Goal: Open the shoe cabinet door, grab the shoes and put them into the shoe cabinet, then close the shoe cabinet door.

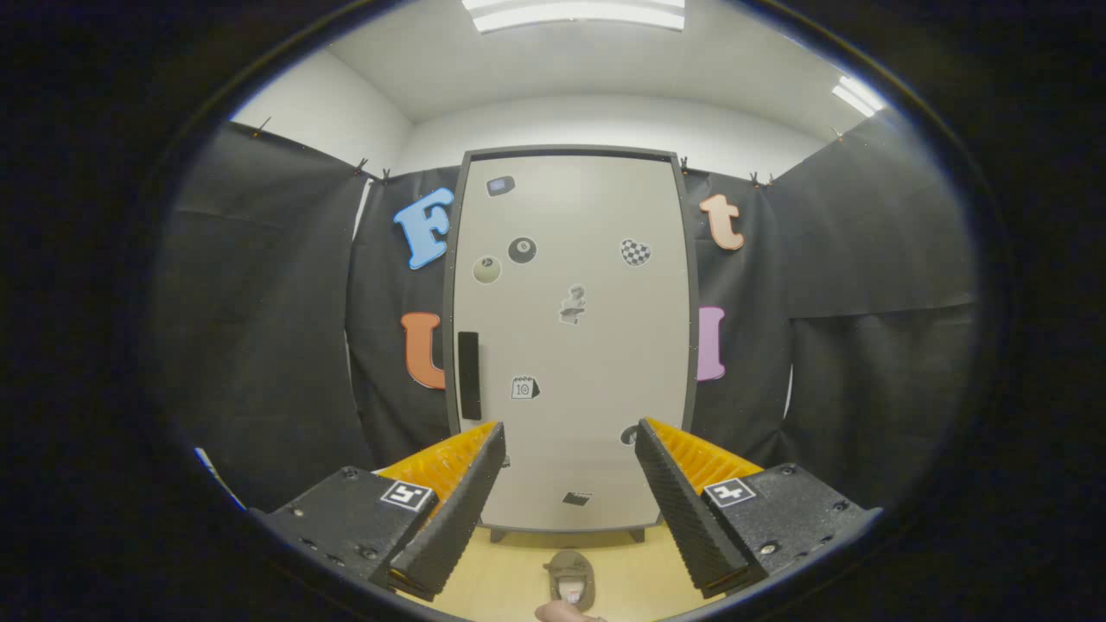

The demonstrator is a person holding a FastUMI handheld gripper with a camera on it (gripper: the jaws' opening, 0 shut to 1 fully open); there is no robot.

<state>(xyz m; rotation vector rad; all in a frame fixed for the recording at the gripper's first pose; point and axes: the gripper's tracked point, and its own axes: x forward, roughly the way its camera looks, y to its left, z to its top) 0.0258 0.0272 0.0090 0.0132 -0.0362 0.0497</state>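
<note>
1. The tongs (570,449) are wide open and hold nothing — the two fingers stand well apart, with only air and the view of the cabinet between them. I judge they are opened like this because no grasp is started yet.

2. Beyond the fingers, straight ahead, stands the tall pale grey shoe cabinet (570,216) with a dark frame. Its door is shut, flat in the frame, so the first step of the task is not yet done.

3. On the door, a little above the tip of the left finger, sits the black vertical bar handle (468,376). It is near the edge of the door on that side, so I suppose the hinges are on the opposite edge and the door swings open from the handle side.

4. Several small stickers (522,250) are spread over the door; they look only decorative.

5. Low between the fingers, closer than the cabinet, lies a small brownish slipper-like shoe (570,577) on the light wooden floor (501,579). It waits just in front of the cabinet feet — probably placed there so that it is a short way to carry it inside. Just below it a pinkish rounded thing shows; I cannot tell what it is.

6. The tongs point at the middle of the door, not at the handle, so the next move calls for a shift toward the left finger's side.
</note>
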